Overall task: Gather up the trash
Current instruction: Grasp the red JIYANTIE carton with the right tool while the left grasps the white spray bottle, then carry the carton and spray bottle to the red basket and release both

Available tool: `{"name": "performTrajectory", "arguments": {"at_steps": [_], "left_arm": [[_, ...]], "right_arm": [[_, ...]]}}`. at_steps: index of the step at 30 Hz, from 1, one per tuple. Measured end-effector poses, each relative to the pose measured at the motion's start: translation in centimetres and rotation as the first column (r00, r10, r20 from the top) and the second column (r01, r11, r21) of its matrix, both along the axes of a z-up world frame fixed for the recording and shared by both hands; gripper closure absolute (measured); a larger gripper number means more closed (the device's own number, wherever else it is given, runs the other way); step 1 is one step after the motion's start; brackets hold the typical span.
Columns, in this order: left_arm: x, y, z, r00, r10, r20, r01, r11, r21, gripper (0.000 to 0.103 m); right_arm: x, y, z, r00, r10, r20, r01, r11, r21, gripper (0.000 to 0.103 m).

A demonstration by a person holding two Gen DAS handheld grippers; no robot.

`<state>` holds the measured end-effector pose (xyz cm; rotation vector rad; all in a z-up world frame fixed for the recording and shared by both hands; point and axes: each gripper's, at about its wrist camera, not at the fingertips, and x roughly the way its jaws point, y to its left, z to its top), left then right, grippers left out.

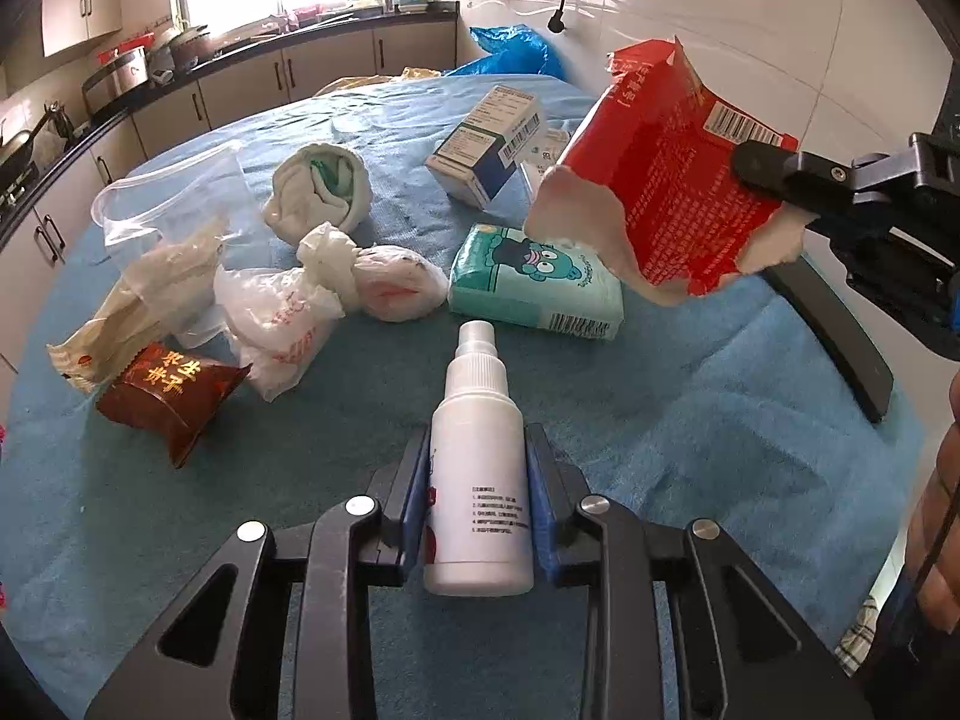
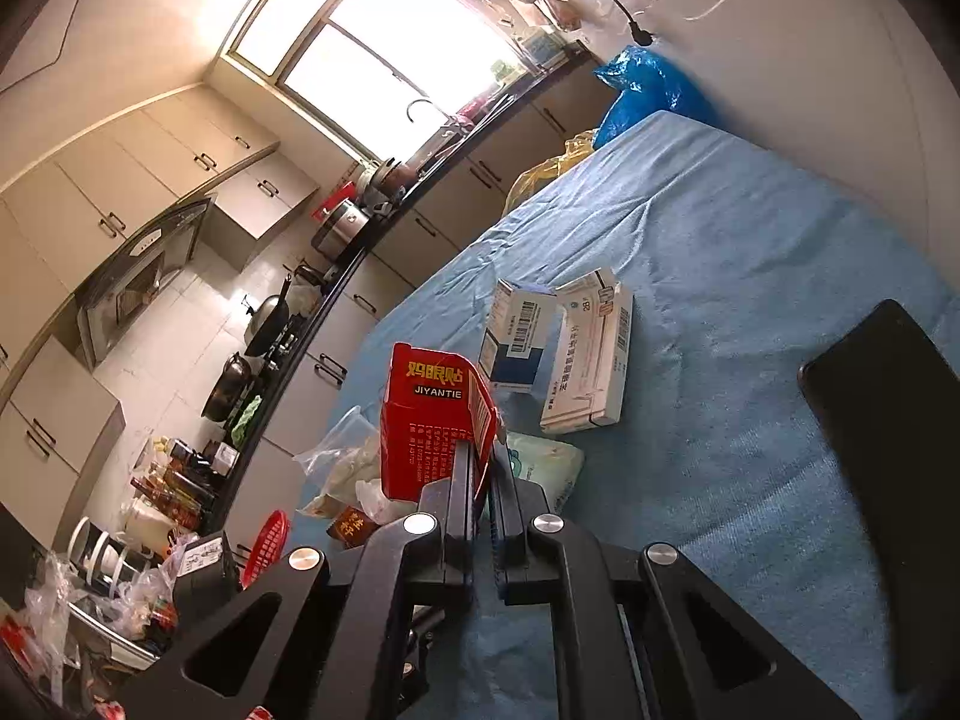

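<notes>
We judge 2 risks. Smooth round spray bottle [image 1: 480, 456] could slide out of left tongs [image 1: 478, 468] if tilted; pads pinch only its lower body. Torn red box [image 1: 672, 180] could rip free; right tongs [image 2: 483, 462] grip just its thin wall. Left tongs clamped on bottle over blue-covered counter [image 1: 690, 420]. Right tongs nearly fully closed on box wall, box lifted clear of counter. Remaining trash lies on counter.

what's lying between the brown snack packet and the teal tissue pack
In the left wrist view, crumpled white plastic bags lie between the brown snack packet and the teal tissue pack.
</notes>
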<state>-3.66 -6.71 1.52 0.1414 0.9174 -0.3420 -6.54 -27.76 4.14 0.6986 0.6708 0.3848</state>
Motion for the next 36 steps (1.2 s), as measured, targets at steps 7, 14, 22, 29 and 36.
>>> {"name": "performTrajectory", "arguments": {"at_steps": [7, 14, 22, 29, 36], "left_arm": [[-3.1, 4.3, 1.7, 0.992, 0.084, 0.097, -0.075, 0.993, -0.093, 0.074], [-6.0, 9.3, 3.3, 0.965, 0.194, 0.175, -0.171, 0.975, -0.141, 0.074], [-6.9, 12.6, 3.5, 0.95, 0.257, 0.179, -0.226, 0.958, -0.175, 0.074], [-7.1, 13.7, 3.7, 0.942, 0.283, 0.18, -0.248, 0.949, -0.192, 0.074], [-7.4, 14.2, 3.9, 0.939, 0.29, 0.183, -0.254, 0.947, -0.197, 0.074]], "right_arm": [[-0.9, 2.1, 0.2, 0.999, 0.035, 0.025, -0.034, 0.998, -0.055, 0.098], [-1.6, 5.8, 0.5, 0.993, 0.11, 0.039, -0.105, 0.988, -0.11, 0.098], [-2.2, 8.7, 1.0, 0.985, 0.165, 0.044, -0.156, 0.976, -0.154, 0.098], [-2.1, 10.0, 0.9, 0.981, 0.189, 0.034, -0.181, 0.968, -0.172, 0.098], [-2.0, 10.8, 0.7, 0.978, 0.207, 0.027, -0.199, 0.962, -0.186, 0.098]]}}
